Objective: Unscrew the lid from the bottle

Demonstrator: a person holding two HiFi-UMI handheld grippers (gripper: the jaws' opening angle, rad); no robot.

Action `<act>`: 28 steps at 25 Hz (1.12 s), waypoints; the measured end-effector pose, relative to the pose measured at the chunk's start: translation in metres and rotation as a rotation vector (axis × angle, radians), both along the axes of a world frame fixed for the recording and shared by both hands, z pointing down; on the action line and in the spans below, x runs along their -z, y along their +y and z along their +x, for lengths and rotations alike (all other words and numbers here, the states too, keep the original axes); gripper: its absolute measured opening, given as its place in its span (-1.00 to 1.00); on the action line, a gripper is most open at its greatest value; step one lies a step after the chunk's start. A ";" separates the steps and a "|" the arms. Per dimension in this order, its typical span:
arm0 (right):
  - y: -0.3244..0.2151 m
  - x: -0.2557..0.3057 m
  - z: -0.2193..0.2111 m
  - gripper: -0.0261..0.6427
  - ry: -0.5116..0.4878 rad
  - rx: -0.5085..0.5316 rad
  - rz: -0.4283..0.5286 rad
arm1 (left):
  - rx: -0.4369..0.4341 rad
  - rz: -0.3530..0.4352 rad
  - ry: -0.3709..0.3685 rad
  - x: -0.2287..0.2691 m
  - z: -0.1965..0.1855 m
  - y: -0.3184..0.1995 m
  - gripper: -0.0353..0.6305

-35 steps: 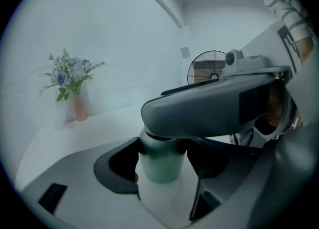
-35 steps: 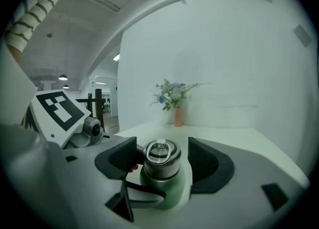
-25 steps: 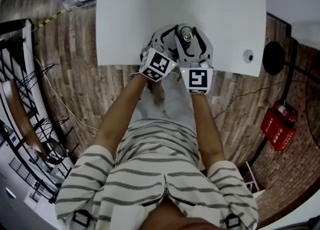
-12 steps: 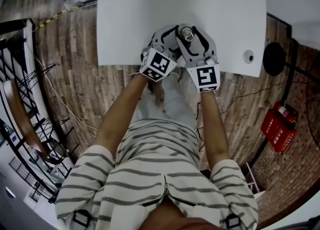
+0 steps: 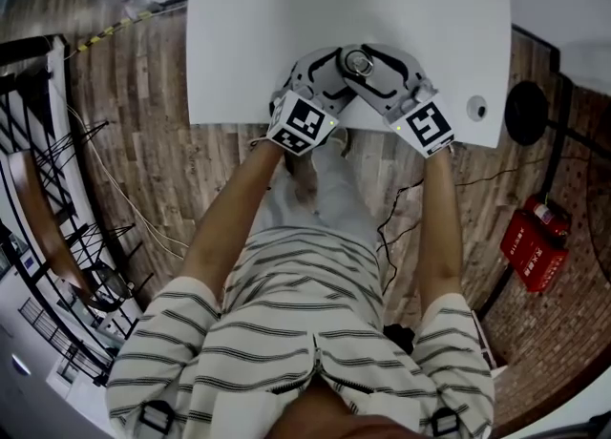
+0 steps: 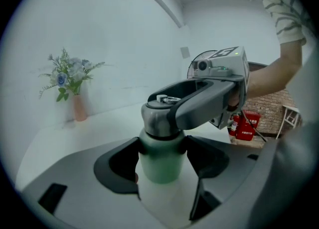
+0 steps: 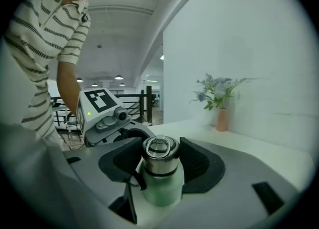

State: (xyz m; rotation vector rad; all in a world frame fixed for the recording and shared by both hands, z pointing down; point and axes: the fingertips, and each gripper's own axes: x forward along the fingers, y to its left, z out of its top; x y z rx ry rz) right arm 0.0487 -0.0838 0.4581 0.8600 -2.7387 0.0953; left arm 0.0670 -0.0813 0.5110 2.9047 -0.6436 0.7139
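The white surface [image 5: 286, 27] is mostly bare, and the bottle [image 7: 162, 190] stands upright on it close to the near edge, right in front of the person. Its body is pale green and smooth. It looks like a stiff insulated flask, probably fairly heavy for its size and slick to grip, so it seems best held low on the round body, where it cannot spin. The left claw [image 6: 162, 158] has it there, with its jaws standing wide and the dark pads pressed to either side of the green body just under the shoulder. Above that sits the steel lid [image 6: 157, 118], a short hard cylinder that will not give under pressure and is likely to slip if pinched lightly. The right claw [image 7: 160, 161] reaches in from the other side, its jaws closed on the lid's side wall, which looks the proper place to turn it. A small metal ring [image 7: 158, 146] lies flat on top of the lid and offers little purchase. The two claws crowd each other over the bottle, so the right one probably has limited room to swing before it meets the left. Farther off, a vase of flowers [image 6: 75, 93] stands well apart at the back, and a small round grey object [image 5: 474, 108] sits near the right edge of the surface. Neither is in the way.
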 end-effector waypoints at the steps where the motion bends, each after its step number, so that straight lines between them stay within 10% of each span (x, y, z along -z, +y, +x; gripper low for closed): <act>1: 0.000 0.000 0.000 -0.18 0.002 0.044 -0.002 | -0.001 0.000 -0.001 0.000 0.000 -0.001 0.00; 16: 0.005 -0.002 -0.006 -0.18 0.084 0.348 -0.083 | 0.001 0.004 0.007 0.003 -0.006 0.001 0.00; 28: -0.004 0.017 0.002 0.04 -0.136 -0.082 -0.028 | 0.000 0.006 0.004 0.002 -0.002 0.002 0.00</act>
